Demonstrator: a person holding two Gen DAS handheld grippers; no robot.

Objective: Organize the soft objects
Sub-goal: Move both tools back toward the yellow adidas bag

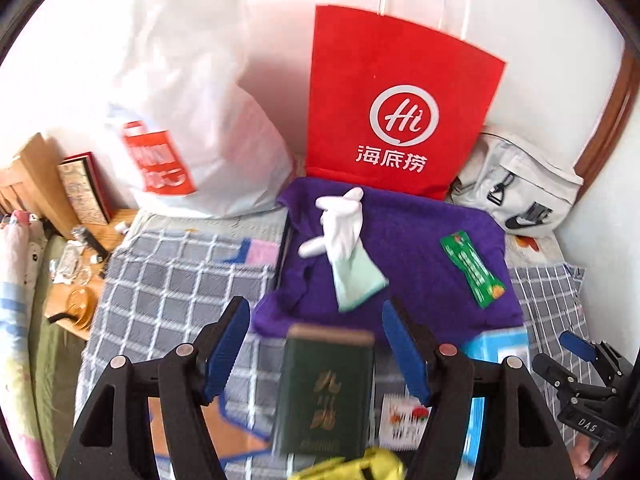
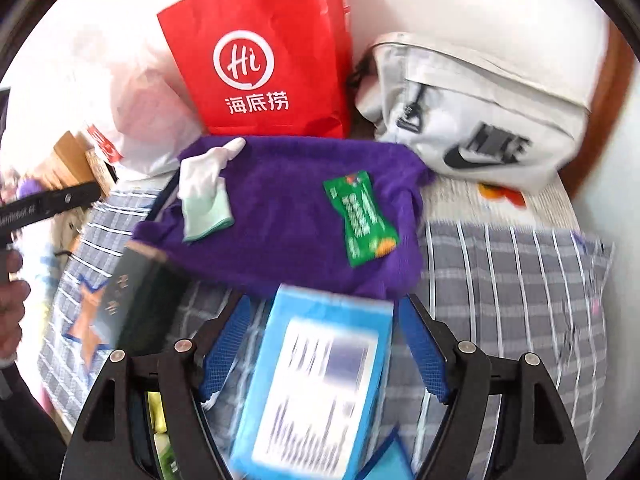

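Observation:
A purple towel (image 1: pixel 420 248) (image 2: pixel 288 216) lies on the checked bed cover. On it rest a white and mint glove (image 1: pixel 344 248) (image 2: pixel 204 196) and a green sachet (image 1: pixel 472 272) (image 2: pixel 362 216). My left gripper (image 1: pixel 316 306) is open above a blurred dark green box (image 1: pixel 326 392) (image 2: pixel 136 300), its blue pads clear of the box on both sides. My right gripper (image 2: pixel 324 300) (image 1: pixel 580 360) is open over a blurred light blue box (image 2: pixel 320 380) (image 1: pixel 496 340), and its pads do not touch it. A yellow soft item (image 1: pixel 360 466) shows at the bottom edge.
Against the white wall stand a red paper bag (image 1: pixel 400 100) (image 2: pixel 264 64), a white plastic bag (image 1: pixel 192 120) and a pale grey backpack (image 1: pixel 520 196) (image 2: pixel 480 120). A cluttered wooden bedside table (image 1: pixel 80 280) sits left of the checked bed cover (image 1: pixel 160 280) (image 2: pixel 520 280).

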